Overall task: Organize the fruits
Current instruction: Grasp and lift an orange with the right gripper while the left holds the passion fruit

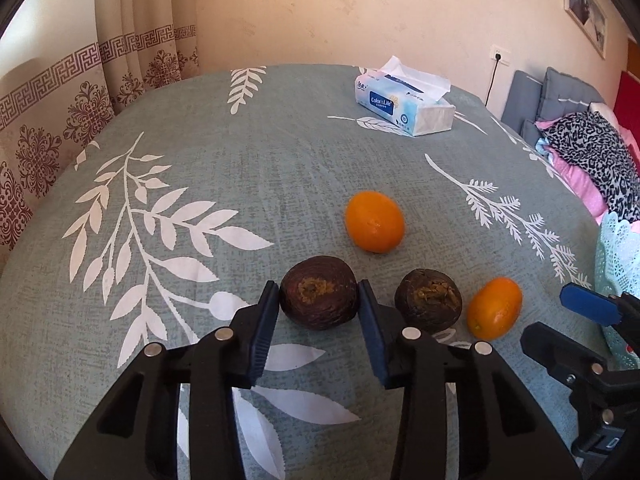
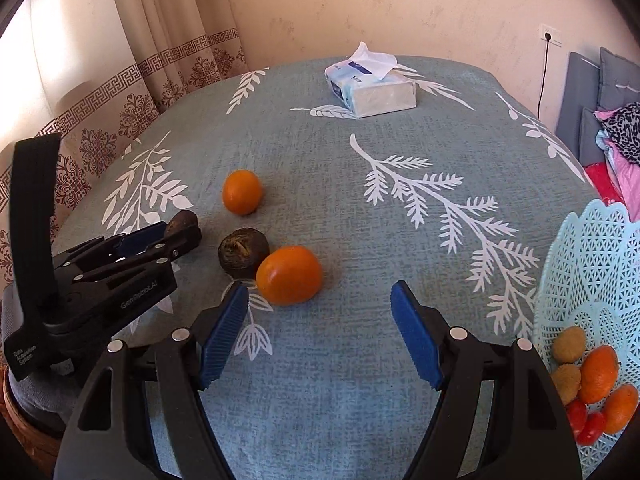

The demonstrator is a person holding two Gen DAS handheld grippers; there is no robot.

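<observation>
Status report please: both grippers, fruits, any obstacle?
Left gripper shut on dark fruit. Right gripper open, empty, near orange. Basket unobstructed.

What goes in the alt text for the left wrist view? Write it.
The left hand-held gripper grips a dark brown fruit on a leaf-print tablecloth. A second brown fruit, two oranges and a tissue pack lie beyond.
</observation>
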